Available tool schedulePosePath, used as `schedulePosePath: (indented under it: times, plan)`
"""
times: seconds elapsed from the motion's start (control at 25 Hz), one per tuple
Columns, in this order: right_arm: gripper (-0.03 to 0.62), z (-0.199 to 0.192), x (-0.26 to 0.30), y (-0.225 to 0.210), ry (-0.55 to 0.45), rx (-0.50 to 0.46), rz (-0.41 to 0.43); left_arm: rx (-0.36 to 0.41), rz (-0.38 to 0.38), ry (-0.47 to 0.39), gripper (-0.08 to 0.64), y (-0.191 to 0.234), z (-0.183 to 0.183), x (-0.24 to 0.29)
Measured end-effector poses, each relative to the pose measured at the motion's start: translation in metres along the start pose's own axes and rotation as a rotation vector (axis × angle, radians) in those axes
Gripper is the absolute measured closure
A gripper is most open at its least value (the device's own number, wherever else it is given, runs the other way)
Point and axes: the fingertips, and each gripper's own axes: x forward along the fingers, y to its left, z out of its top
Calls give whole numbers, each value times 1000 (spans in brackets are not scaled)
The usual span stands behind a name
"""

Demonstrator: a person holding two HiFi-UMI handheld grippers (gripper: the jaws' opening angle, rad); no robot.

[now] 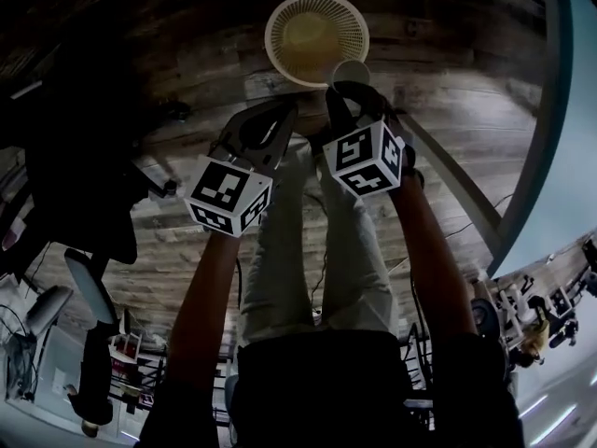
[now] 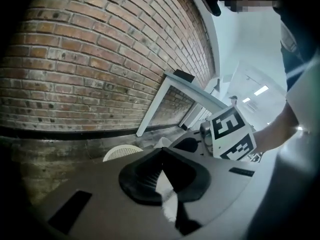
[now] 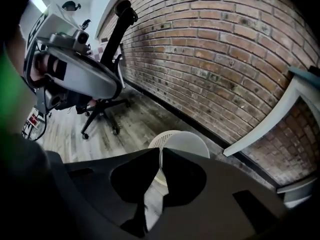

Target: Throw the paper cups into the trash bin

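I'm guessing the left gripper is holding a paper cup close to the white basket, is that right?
The side is wrong. It is the right gripper that holds the paper cup close to the white basket. The head view shows this.

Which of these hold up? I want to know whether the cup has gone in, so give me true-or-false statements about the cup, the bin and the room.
1. The right gripper is shut on the rim of a paper cup. True.
2. The trash bin is solid and black. False: it is white with perforated walls, and it stands on the wooden floor.
3. The paper cup lies inside the bin. False: it is pinched in the right gripper's jaws; in the head view it shows at the bin's near rim.
4. A brick wall rises behind the bin. True.
5. The office chair lies tipped over. False: it stands upright on its wheels.
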Motion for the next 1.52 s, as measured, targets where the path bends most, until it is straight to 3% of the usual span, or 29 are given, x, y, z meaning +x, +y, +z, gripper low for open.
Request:
schedulePosePath:
  times: [0.44,0.8,1.04,1.44,1.52]
  plan:
    - [571,-61,83,7,96,25,-21,-34,2,43,551,40,-58,22]
    - [571,-102,139,9,205,43,-39,-73,19,40,551,70,-80,28]
    - [571,-115,160,6,221,61,-31,-72,13,47,551,71,-84,34]
    - [570,-127,178,-6,244,90,-98,-93,44,76,551,86,-99,34]
    - [531,-127,177,-6,238,112,-78,-98,47,71,551,85,-96,35]
